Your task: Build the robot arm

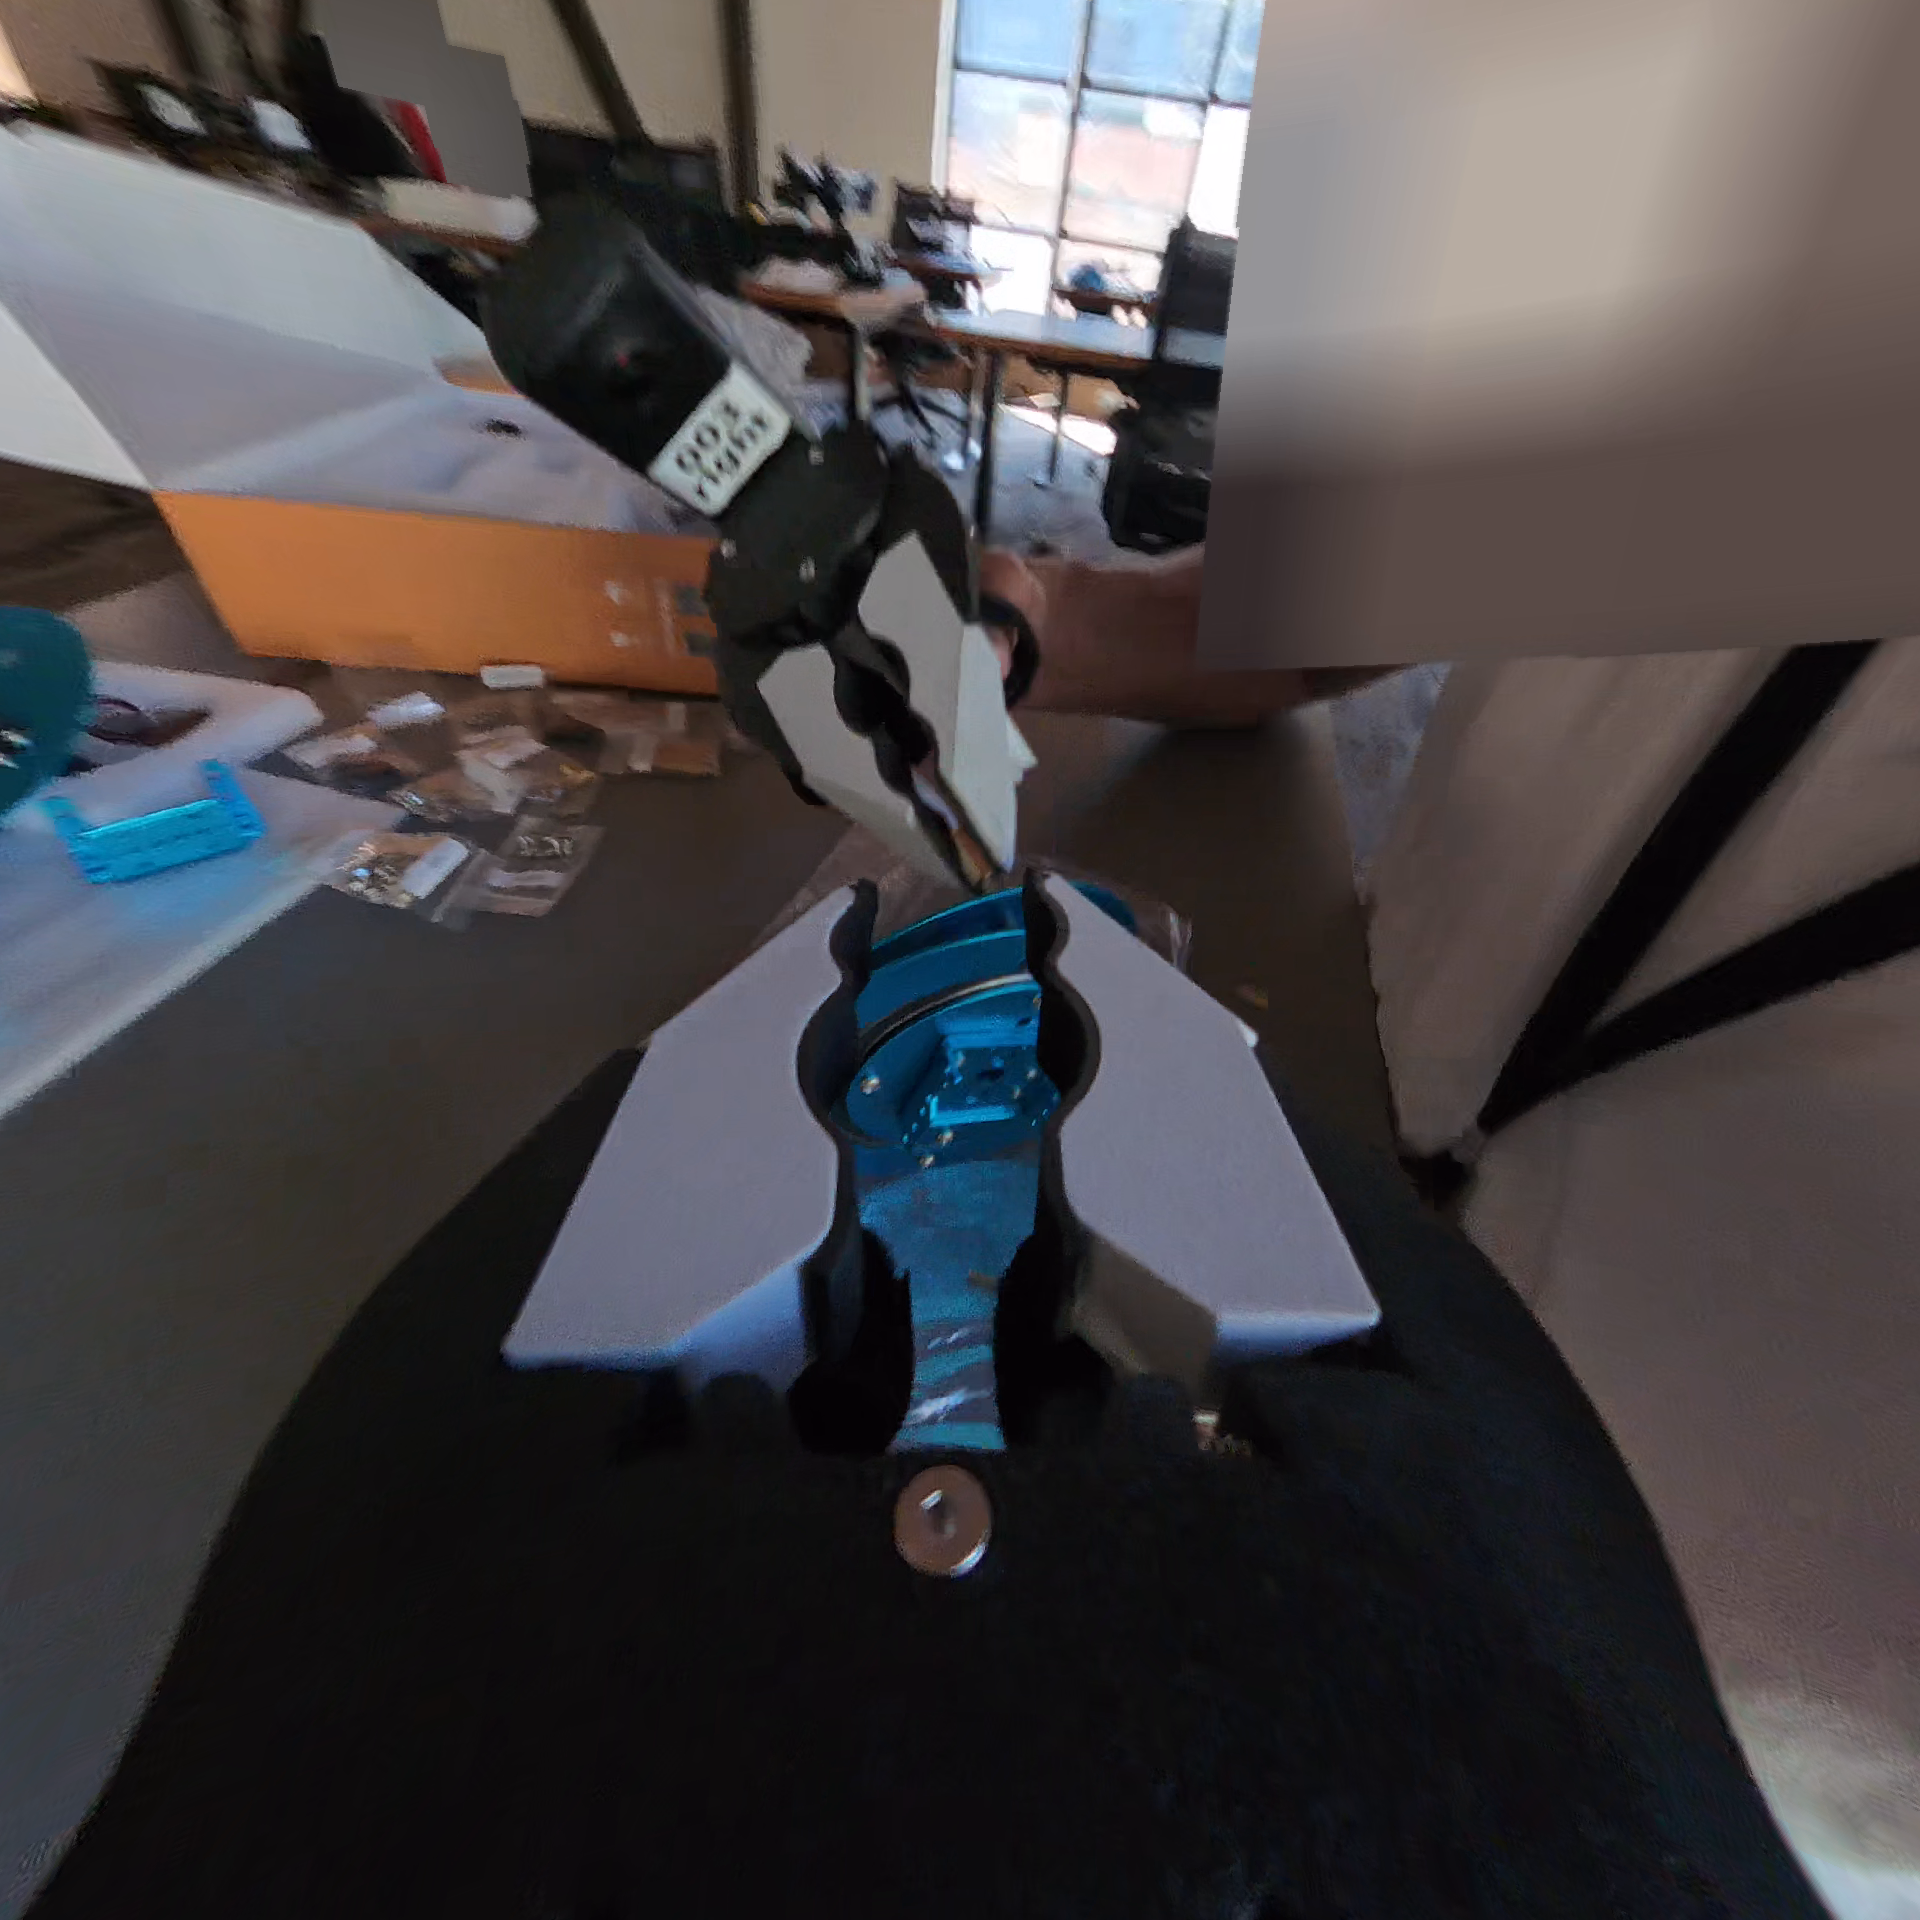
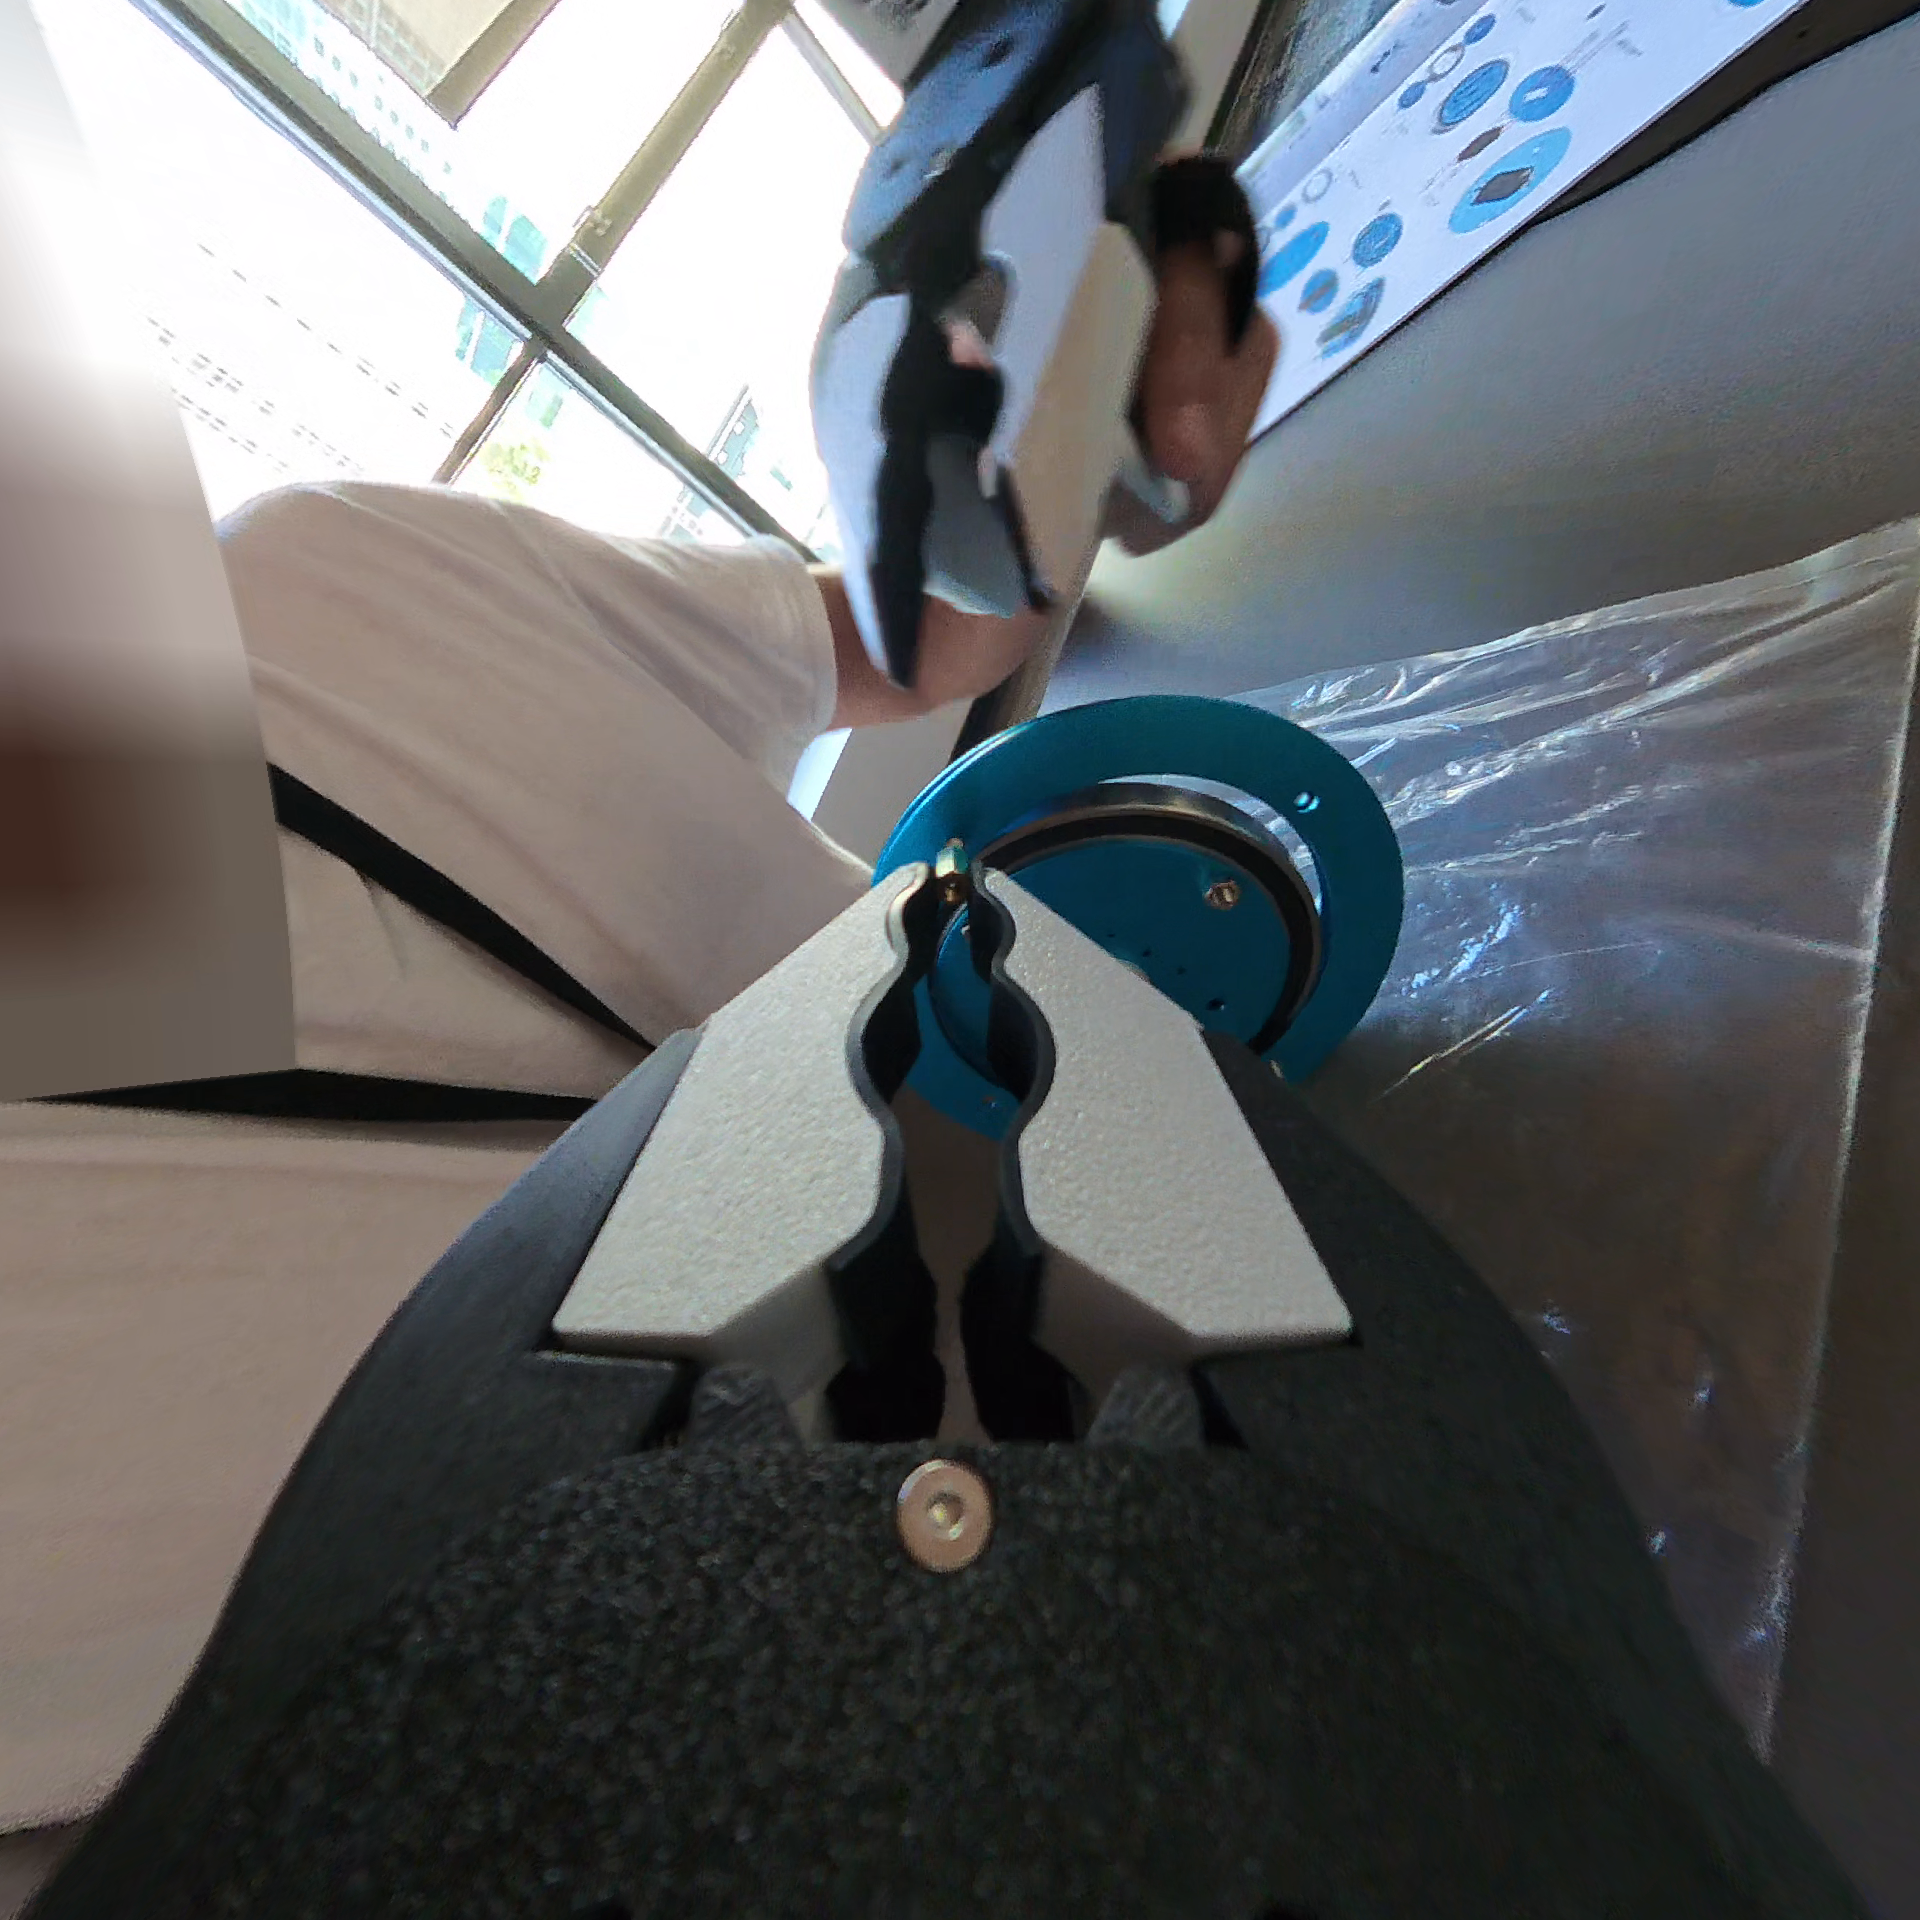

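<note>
A blue metal disc assembly (image 2: 1340, 862) with a black bearing ring lies on a clear plastic bag (image 2: 1610, 883) on a grey surface. A small brass standoff (image 2: 1223, 891) stands on its inner plate. My right gripper (image 2: 951, 883) is shut on another brass standoff (image 2: 951, 864), held at the disc's near rim. My left gripper (image 1: 948, 894) hovers just over the disc (image 1: 971, 1081), jaws partly apart, with nothing clamped between them. The right gripper (image 1: 977, 868) meets it tip to tip. The left gripper (image 2: 966, 639) shows blurred in the right wrist view.
A person's white-clad leg (image 2: 520, 727) lies close on one side. A printed sheet with blue pictures (image 2: 1455, 156) lies beyond the disc. An orange and white box (image 1: 416, 582), small bags of parts (image 1: 499, 790) and a blue bracket (image 1: 156, 821) sit further off. Left tips to right tips: about 5 cm. Both grippers' tips are roughly 35 cm from the blue bracket (image 1: 156, 821).
</note>
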